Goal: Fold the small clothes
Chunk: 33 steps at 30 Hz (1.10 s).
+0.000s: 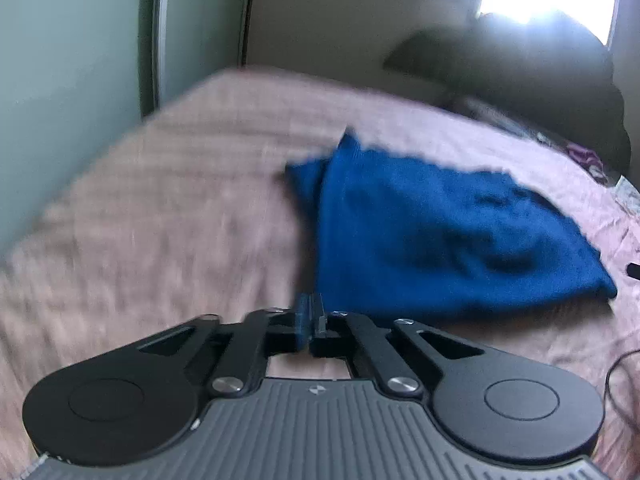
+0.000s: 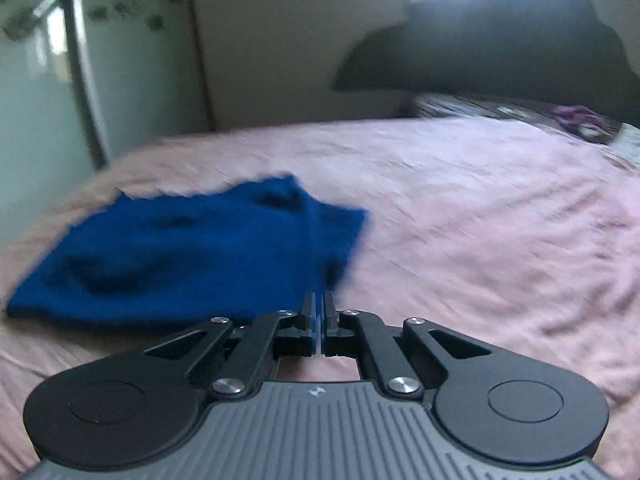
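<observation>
So there's one blue knit garment lying on the pink bedspread, and each pair of tongs is at one of its near corners. The left tongs are pressed together, and there's something blue between the tips, so it looks like they're pinching the near-left corner, though it's blurry enough that I wouldn't swear to it. The rest of the cloth spreads out ahead and to the right of them. Same deal on the other side: the right tongs are closed with a sliver of blue showing in the slit, right at the near-right corner, and the garment runs off ahead and to the left.

My guess is both near corners are held so the near edge can go over toward the far edge as one straight line, instead of sagging in the middle. It's already a bit bunched, with a flap doubled over on one side edge, so it may be partly folded.

Far end of the bed has a dark pillow pile, well clear.
</observation>
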Available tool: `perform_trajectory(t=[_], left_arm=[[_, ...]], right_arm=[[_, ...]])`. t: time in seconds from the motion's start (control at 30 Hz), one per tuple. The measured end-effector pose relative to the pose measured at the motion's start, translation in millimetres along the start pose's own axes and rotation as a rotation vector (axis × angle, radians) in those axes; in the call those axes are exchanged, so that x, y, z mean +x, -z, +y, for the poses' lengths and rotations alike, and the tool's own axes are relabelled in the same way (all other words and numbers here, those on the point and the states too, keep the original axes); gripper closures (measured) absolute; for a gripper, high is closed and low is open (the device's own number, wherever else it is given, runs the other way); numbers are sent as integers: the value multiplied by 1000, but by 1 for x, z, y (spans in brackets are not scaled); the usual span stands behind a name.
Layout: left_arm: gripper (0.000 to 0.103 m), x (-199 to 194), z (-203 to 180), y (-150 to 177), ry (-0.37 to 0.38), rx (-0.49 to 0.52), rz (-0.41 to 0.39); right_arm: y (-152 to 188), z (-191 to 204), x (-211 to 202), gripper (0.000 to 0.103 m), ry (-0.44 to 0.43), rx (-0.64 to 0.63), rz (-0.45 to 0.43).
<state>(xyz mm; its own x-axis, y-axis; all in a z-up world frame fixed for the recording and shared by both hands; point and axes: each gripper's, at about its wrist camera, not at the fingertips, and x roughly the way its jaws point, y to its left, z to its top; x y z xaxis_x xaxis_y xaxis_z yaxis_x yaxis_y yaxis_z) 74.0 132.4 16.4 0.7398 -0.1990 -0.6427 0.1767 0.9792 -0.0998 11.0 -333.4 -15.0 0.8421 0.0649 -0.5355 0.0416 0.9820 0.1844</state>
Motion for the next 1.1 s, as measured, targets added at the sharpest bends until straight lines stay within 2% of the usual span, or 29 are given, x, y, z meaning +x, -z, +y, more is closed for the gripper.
perform_trajectory(t=[0.07,0.13,0.2,0.3,0.33,0.37,0.4,0.47,0.53,0.6,0.7,0.73,0.77,0.83,0.87,0.9,1.0,1.1], left_arm=[[81,0,-17,-13,5,44,-44],[45,7,-38,-21,31,74,-55],[30,20,-56,-23,55,116,-64],[34,50,-75,-13,4,207,-13],[41,59,-75,-8,-11,214,35],[44,68,-71,-1,-10,201,94],[42,69,-66,6,1,185,92],[43,56,-64,18,5,224,63],[49,44,-65,23,-7,266,60],[53,38,-66,20,-17,277,56],[48,32,-71,4,-9,231,-33],[38,34,-73,1,-17,218,-50],[33,39,-76,-2,-27,210,-55],[30,52,-78,-2,-50,203,-27],[31,62,-79,0,-74,204,22],[30,69,-77,4,-92,201,59],[26,64,-74,14,-105,207,40],[25,59,-77,11,-123,201,33]], right_arm=[[-10,15,16,101,-55,-15,9],[-15,28,38,101,-108,-7,27],[-18,38,62,100,-145,12,66],[-10,44,89,101,-125,17,132],[-4,46,89,101,-117,15,144],[2,43,87,101,-126,16,144],[8,42,81,101,-135,10,140],[16,38,68,101,-147,-28,164],[21,40,56,101,-145,-113,191],[14,40,48,100,-139,-132,220],[-6,39,45,97,-141,-70,139],[-11,40,47,92,-135,-50,118],[-16,40,52,86,-131,-40,110],[-16,42,67,40,-124,-52,132],[-12,43,74,37,-101,-73,158],[-5,45,79,38,-75,-114,181],[11,53,68,38,-57,-250,178],[5,57,55,38,-49,-246,164]])
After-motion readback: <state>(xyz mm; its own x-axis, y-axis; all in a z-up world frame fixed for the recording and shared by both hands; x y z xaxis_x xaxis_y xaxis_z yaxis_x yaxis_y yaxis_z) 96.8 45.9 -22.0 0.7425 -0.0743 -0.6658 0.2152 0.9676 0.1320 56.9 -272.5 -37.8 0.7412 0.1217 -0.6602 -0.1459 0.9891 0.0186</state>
